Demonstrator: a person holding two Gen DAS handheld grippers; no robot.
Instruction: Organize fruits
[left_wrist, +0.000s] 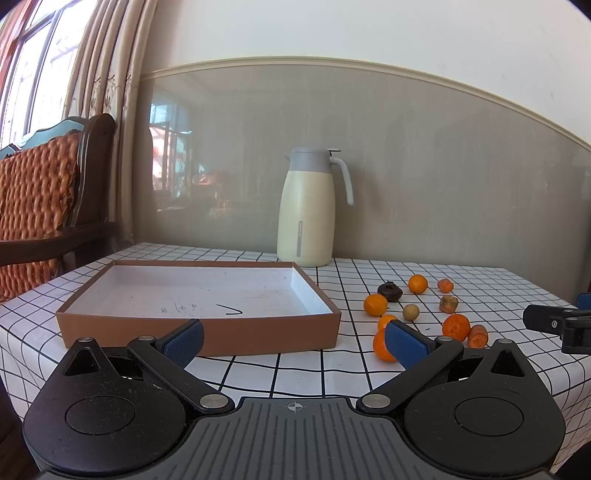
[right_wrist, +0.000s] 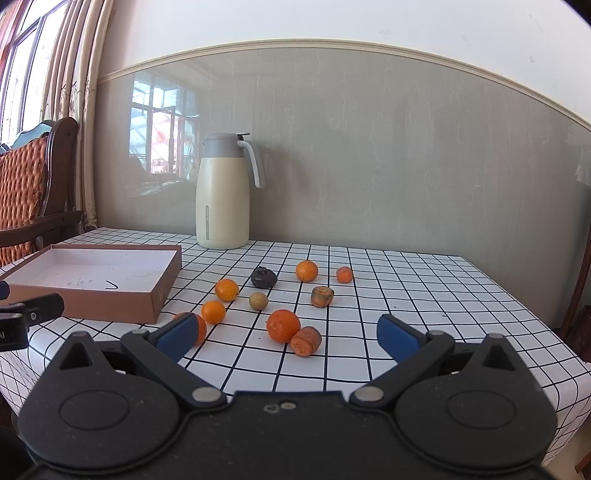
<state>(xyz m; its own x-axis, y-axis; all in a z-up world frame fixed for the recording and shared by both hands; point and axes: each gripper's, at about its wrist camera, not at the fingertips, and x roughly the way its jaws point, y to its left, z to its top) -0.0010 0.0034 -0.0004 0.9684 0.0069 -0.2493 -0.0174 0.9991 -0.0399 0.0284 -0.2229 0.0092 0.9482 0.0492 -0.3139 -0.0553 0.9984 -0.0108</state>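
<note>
Checked cloth covers the table (right_wrist: 406, 280) in front of me, with a grey wall panel behind it. At far left I see a wooden chair (left_wrist: 44, 206) with a woven orange back, under the curtains (left_wrist: 107, 74). Next comes the shallow brown box (left_wrist: 199, 332), white inside and holding nothing, lying on the cloth. My left gripper (left_wrist: 293, 338) hangs low before its near wall, blue pads (left_wrist: 184, 338) spread wide, nothing between them. Behind the box's far right corner stands a cream jug (right_wrist: 221, 199) with a grey lid. Right of the box the fruits (right_wrist: 282, 325) lie scattered on the cloth: several small oranges, a dark wrinkled one, a pale round one, a brownish cube-like piece and two stubby orange pieces. My right gripper (right_wrist: 286, 338) hovers just short of them, also wide apart and empty.
</note>
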